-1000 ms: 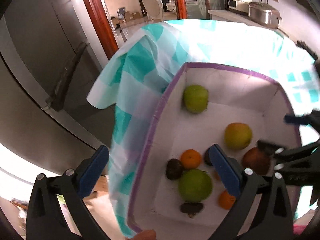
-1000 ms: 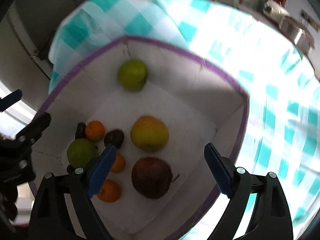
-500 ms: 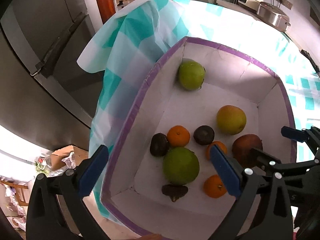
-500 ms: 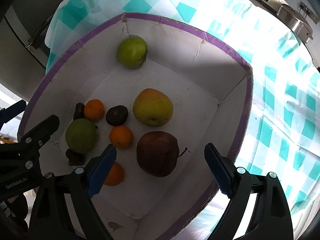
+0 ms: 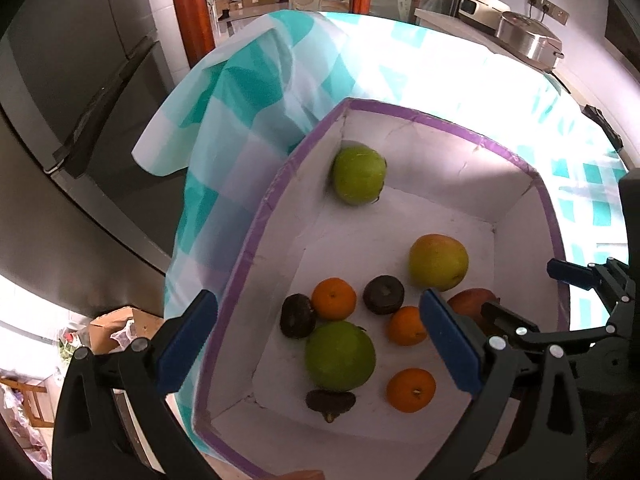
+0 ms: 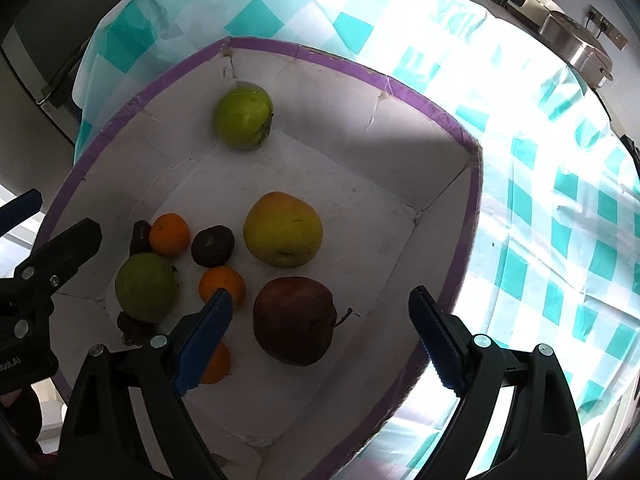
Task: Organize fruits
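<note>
So here's the count inside the white box with the purple-taped rim [image 6: 432, 108]: two green apples, one yellow-green apple, one dark red apple, three small oranges, and three dark brownish fruits I can't identify for sure. Ten pieces total, all loose on the box floor.

Layout: one green apple [image 6: 243, 117] sits alone in the far corner, against the wall. The yellow-green apple [image 6: 283, 235] is roughly mid-floor, with the dark red apple [image 6: 295, 321] just nearer the camera. The other green apple [image 5: 340, 355] is in the near cluster, with a shrivelled dark fruit [image 5: 330, 401] tucked at its base. One orange [image 5: 333, 298] sits between two dark fruits, an oval one [image 5: 297, 315] on its left and a round one [image 5: 383, 294] on its right. A second orange [image 5: 407, 325] is just below that round one, and the third orange [image 5: 410, 389] is closest to the near wall.

The box sits on a table with a teal-and-white checked cloth [image 6: 560, 184].

Left gripper [image 5: 320, 350] is spread wide with nothing in it, hanging over the box's left wall. Right gripper [image 6: 320, 334] is also gaping and holding nothing, hovering above the dark red apple.
</note>
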Demonstrator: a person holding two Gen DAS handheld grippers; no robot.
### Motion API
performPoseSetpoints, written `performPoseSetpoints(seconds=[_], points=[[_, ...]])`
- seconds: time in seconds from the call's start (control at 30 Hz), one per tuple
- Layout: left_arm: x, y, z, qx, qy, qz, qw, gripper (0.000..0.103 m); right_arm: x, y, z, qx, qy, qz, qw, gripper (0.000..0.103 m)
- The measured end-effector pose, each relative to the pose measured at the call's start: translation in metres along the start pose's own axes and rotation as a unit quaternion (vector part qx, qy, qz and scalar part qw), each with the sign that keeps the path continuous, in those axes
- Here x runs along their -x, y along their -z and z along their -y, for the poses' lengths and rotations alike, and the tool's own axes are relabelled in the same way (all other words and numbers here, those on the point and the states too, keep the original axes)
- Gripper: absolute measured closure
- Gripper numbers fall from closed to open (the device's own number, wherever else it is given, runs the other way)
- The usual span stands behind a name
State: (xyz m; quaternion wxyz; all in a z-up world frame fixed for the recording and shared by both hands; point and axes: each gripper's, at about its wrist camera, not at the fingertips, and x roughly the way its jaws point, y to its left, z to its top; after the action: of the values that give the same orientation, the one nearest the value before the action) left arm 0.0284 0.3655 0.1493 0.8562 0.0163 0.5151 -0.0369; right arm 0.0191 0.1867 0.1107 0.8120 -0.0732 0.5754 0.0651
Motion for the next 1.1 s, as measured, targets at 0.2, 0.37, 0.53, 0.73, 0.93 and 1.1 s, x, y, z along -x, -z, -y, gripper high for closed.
performPoseSetpoints(seconds=[0.2,0.37,0.53,0.73,0.93,1.1], points=[[0.001,0.001,0.005,-0.006,0.002,-0.001,1.0,0.002,0.0,0.001,-0.002,0.003,-0.002,0.003,1.0,0.016],[0.002,0.001,0.001,-0.003,0.003,-0.005,1.0,0.002,-0.001,-0.001,-0.004,0.002,-0.005,0.004,1.0,0.016],[0.004,0.001,-0.002,-0.002,-0.001,-0.004,1.0,0.002,0.0,-0.003,-0.008,0.009,-0.009,0.008,1.0,0.016],[0.006,0.0,-0.004,-0.004,-0.005,-0.003,1.0,0.002,-0.001,-0.005,-0.012,0.017,-0.013,0.009,1.0,0.016],[0.011,0.002,-0.006,0.023,-0.014,0.012,0.9996,0.002,-0.002,-0.004,-0.013,0.031,-0.016,0.012,0.999,0.016],[0.018,0.002,-0.004,0.028,-0.042,0.017,0.9986,0.002,-0.005,-0.003,-0.011,0.041,-0.028,0.01,0.999,0.016]])
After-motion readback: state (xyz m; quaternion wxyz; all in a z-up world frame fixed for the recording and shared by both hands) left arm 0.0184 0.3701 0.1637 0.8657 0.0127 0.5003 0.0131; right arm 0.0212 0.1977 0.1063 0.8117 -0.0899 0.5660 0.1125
